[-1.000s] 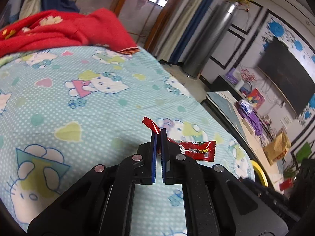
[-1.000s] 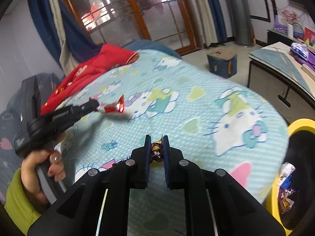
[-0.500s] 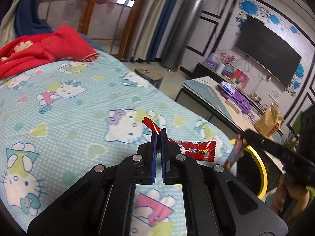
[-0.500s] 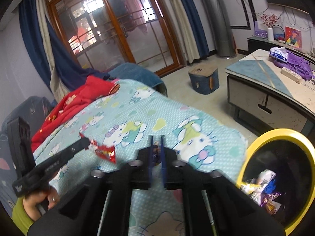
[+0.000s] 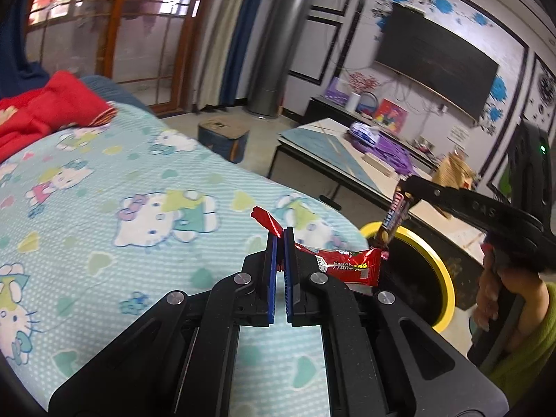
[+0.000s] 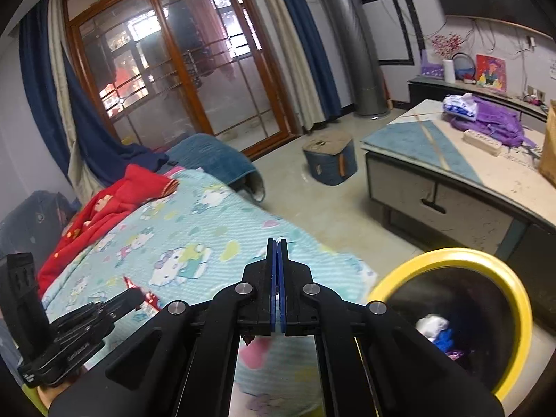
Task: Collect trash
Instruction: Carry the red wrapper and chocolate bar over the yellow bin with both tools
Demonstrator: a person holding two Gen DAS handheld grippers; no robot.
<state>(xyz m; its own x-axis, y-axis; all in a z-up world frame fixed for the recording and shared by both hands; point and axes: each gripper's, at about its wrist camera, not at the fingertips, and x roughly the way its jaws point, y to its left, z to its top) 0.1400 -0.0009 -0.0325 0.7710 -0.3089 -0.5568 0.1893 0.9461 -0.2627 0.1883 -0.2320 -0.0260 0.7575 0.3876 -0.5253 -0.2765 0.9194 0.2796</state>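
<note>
Both grippers have moved from the bed (image 5: 104,180) toward the yellow-rimmed bin (image 5: 443,278). The left gripper (image 5: 280,239) pinches the red wrapper (image 5: 347,266), long axis pointing right; the right gripper (image 5: 405,189) clamps the dark wrapper (image 5: 392,219) hanging above the bin.

In the right wrist view the bin (image 6: 448,253) is cut off at the lower right edge — the scraps inside are too blurred to name. The right tool (image 6: 277,243) hides its own wrapper there. Beside the bin, the bed (image 6: 215,229) edge smears.
</note>
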